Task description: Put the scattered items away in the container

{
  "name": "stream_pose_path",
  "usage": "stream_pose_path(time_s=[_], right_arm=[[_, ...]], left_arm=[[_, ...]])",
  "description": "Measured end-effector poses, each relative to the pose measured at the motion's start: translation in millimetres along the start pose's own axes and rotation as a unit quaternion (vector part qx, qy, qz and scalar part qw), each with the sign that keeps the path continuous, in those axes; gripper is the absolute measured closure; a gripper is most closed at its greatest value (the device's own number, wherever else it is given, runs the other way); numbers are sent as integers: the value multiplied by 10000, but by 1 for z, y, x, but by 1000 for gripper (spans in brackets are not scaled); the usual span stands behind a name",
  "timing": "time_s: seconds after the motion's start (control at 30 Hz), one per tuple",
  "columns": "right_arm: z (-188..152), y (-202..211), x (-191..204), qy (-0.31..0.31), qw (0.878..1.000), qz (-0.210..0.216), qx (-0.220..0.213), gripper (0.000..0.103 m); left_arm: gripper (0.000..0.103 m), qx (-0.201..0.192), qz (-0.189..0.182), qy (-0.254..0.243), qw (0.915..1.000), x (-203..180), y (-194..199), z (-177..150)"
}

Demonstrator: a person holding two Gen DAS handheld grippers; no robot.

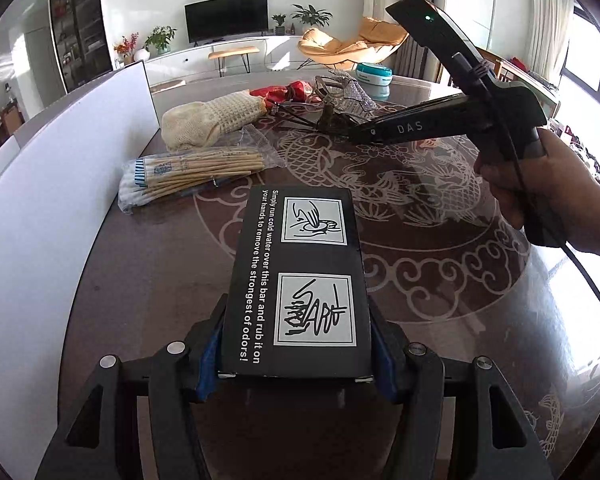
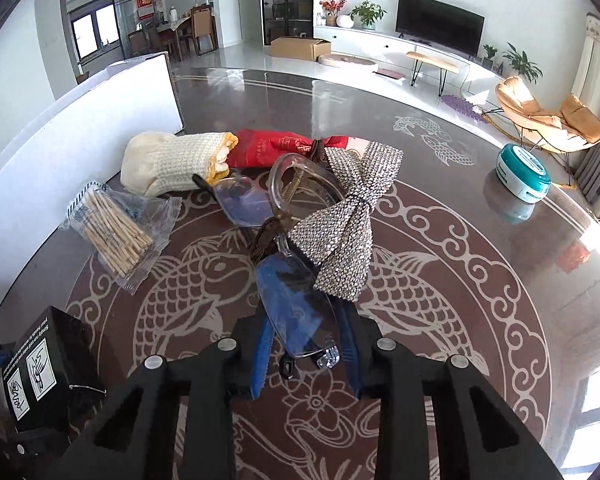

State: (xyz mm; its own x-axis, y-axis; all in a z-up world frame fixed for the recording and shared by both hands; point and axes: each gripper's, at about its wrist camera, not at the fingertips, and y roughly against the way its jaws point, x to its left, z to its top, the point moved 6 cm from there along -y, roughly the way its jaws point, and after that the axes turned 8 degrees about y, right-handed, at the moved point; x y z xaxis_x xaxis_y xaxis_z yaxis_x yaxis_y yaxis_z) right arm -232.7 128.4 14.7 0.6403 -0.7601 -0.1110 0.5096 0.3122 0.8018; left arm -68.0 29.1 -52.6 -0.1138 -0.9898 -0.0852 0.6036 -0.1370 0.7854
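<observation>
Risk entry: our left gripper [image 1: 296, 364] clamps the black printed cardboard box [image 1: 300, 280], our right gripper [image 2: 306, 354] pinches clear-lensed safety glasses [image 2: 296, 312] tangled under the silver rhinestone bow [image 2: 348, 236], which may drag along or slip.

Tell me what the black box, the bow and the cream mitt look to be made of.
Black box: probably printed cardboard, matte, with sharp folded edges and white lettering.
Bow: fabric covered in small rhinestones or studs, glittering silver.
Cream mitt: knitted or woven fibre, perhaps cotton; an open mesh texture shows.
</observation>
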Motion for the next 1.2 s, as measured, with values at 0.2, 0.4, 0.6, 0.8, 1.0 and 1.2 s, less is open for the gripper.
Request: stream_pose_path(time_s=[0.2,0.4,0.6,0.8,1.0,1.2], right_arm=[[-68,52,4,-503,9984,-242,-27,76],[-132,103,23,-789,9956,-508,-74,59],[-140,106,19,-968,9933,-626,3,15],[-142,102,14,-1102,9920,-612,72,14],[-144,102,11,-1202,9901,-711,115,12],[-144,101,9,-1239,9890,-793,167,9]], left_arm=[[42,-1,8,-1,10000,1,-1,0],[24,26,208,109,9997,7,-3,0],[15,65,286,196,9994,13,-5,0],[11,104,285,278,9992,17,-8,1],[6,136,312,326,9989,19,-9,2],[5,138,315,325,9989,18,-9,2]])
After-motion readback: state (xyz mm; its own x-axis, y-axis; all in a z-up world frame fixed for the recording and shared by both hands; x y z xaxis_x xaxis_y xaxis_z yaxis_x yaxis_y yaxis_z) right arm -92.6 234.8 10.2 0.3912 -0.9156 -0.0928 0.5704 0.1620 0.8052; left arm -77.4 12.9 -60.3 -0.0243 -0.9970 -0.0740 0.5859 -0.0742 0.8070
